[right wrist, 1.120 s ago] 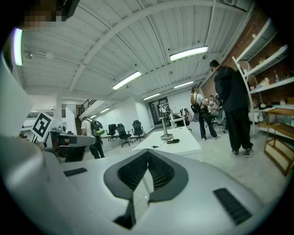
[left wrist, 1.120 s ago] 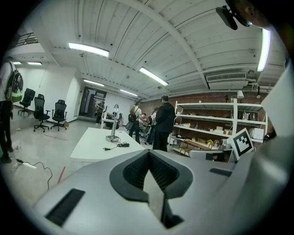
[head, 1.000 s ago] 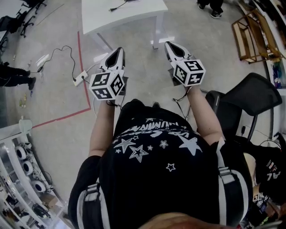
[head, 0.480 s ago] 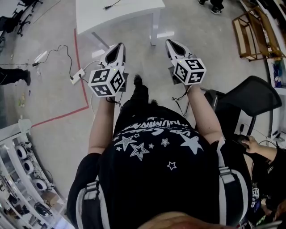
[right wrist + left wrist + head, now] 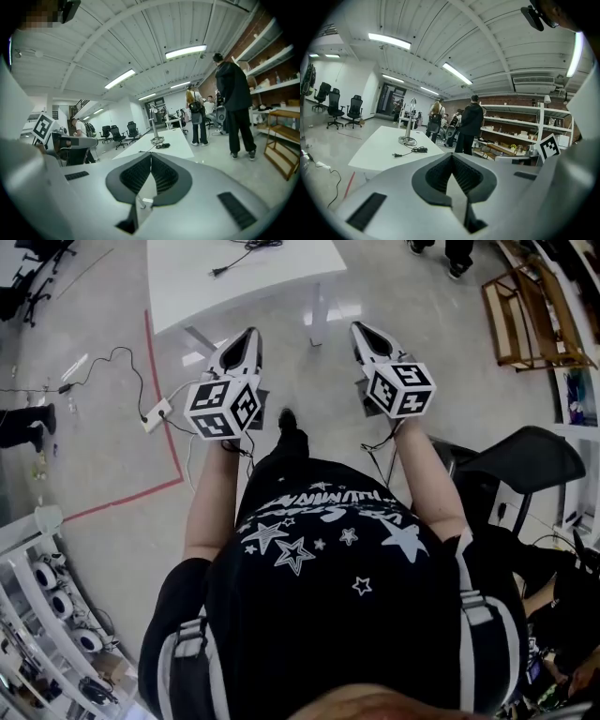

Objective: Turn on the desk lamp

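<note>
Desk lamp point(image 5: 408, 123) sits centre-left in the left gripper view, on the far end of a white table point(image 5: 377, 152). Stem upright, long axis vertical, round base on the tabletop, small head at the top. Black cord point(image 5: 412, 151) lies coiled beside the base, its plug on the tabletop. Left gripper point(image 5: 452, 158): jaws pressed together, nothing between. Right gripper point(image 5: 151, 158): same, closed and empty. Head view: both point toward the table at the top of the frame.

table point(image 5: 272, 292): cut by top edge | desk lamp point(image 5: 410, 123): switch too small
</note>
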A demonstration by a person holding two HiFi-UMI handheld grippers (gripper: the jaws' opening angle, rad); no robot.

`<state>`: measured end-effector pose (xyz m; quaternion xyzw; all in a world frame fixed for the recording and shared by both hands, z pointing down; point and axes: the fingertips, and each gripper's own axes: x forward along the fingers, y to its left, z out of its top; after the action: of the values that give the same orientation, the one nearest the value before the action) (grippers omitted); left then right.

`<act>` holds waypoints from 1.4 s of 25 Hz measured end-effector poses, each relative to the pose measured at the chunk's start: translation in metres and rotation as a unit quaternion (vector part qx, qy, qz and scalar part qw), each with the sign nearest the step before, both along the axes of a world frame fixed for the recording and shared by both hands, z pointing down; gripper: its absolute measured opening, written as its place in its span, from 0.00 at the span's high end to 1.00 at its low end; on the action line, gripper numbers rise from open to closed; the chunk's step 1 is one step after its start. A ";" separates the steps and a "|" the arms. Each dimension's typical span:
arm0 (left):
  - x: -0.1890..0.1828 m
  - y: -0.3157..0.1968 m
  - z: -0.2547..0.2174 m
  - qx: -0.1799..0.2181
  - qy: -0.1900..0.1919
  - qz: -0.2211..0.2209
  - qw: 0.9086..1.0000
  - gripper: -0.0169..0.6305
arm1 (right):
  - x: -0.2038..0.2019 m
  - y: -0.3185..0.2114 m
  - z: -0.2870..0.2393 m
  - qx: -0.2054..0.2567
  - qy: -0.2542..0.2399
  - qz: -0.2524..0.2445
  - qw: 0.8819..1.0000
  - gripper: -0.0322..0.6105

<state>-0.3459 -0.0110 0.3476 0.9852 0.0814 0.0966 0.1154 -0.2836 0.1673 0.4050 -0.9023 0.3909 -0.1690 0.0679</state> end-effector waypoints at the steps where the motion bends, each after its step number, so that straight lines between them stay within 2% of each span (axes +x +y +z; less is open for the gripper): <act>1: 0.008 -0.003 0.001 -0.001 -0.002 0.001 1.000 0.96 | 0.008 -0.005 0.000 -0.002 0.001 0.000 1.000 0.94; 8: 0.052 -0.033 0.004 -0.005 -0.011 0.013 1.000 0.96 | 0.055 -0.047 -0.006 -0.006 0.002 -0.002 1.000 0.94; 23: 0.126 -0.107 0.017 -0.031 -0.017 0.024 0.999 0.96 | 0.125 -0.124 0.001 -0.031 -0.006 0.005 0.999 0.94; 35: 0.158 -0.123 0.022 -0.047 -0.019 0.044 0.998 0.96 | 0.151 -0.130 0.004 -0.043 -0.010 0.035 0.998 0.94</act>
<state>-0.1874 -0.1343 0.3696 0.9722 0.1268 0.1159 0.1590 -0.1322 0.0377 0.4092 -0.9156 0.3512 -0.1921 0.0388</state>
